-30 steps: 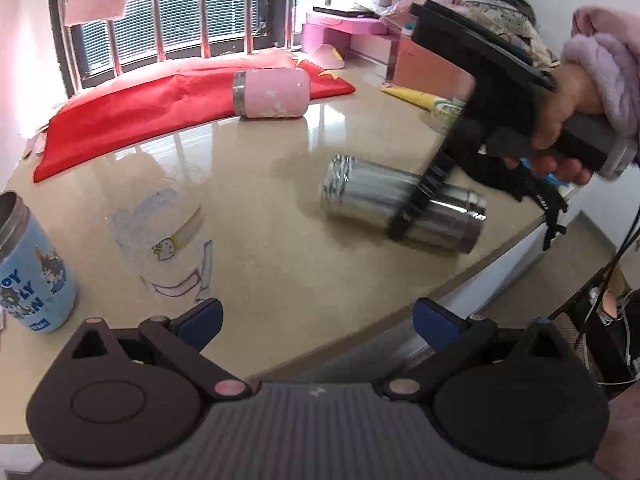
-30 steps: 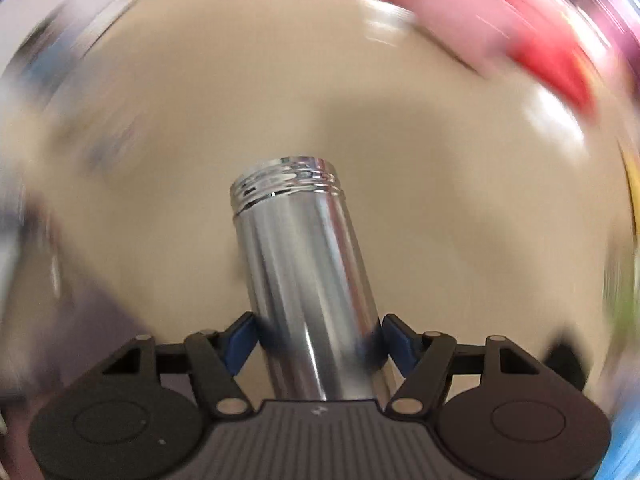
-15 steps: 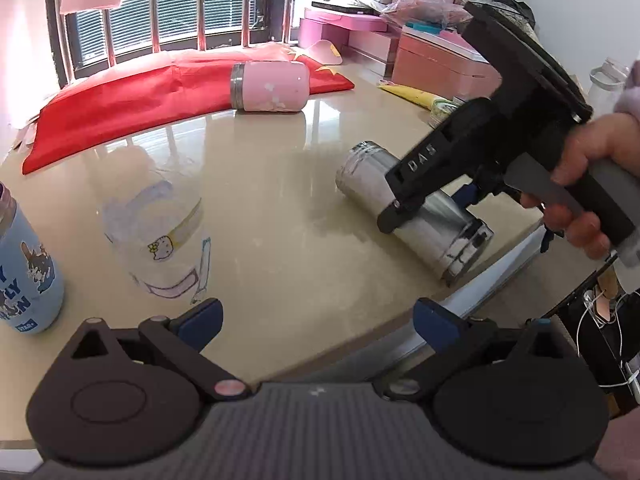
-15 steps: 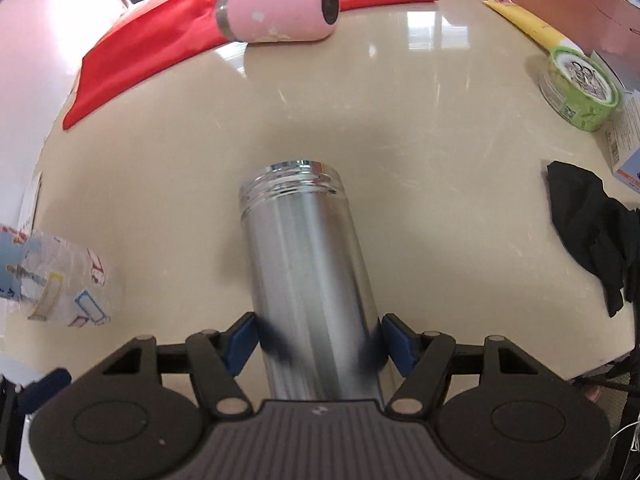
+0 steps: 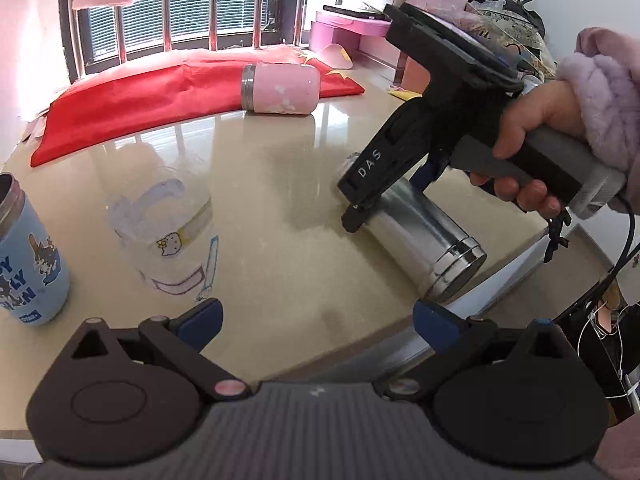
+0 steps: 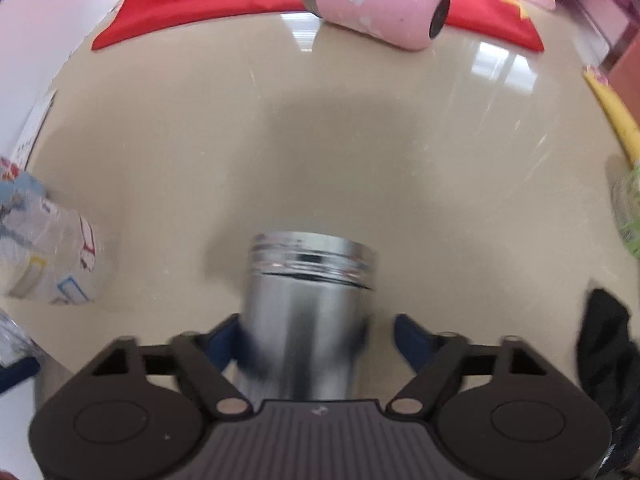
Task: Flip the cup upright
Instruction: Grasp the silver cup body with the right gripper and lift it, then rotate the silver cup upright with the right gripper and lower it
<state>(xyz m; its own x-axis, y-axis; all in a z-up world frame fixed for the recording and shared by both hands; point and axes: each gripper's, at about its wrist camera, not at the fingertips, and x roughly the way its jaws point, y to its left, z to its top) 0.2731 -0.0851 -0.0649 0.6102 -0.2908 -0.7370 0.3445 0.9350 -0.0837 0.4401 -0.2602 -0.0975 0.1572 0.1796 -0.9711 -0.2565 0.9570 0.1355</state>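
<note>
Right tool point(image 6: 316, 334) spread; left tool point(image 5: 316, 316) wide apart.

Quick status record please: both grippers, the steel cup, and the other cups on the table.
right gripper: astride steel cup; gap at one pad, grip unclear
steel cup: not upright, threaded mouth away from gripper, blurred
left gripper: open, empty, at table edge
pink cup: on its side, by red cloth
blue cup: upright
clear printed cup: beside blue cup

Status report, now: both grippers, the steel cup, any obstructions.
Left gripper open, empty. Right gripper around steel cup, grip unclear. Cup tilted, not upright. Clear printed cup stands apart to the left.
</note>
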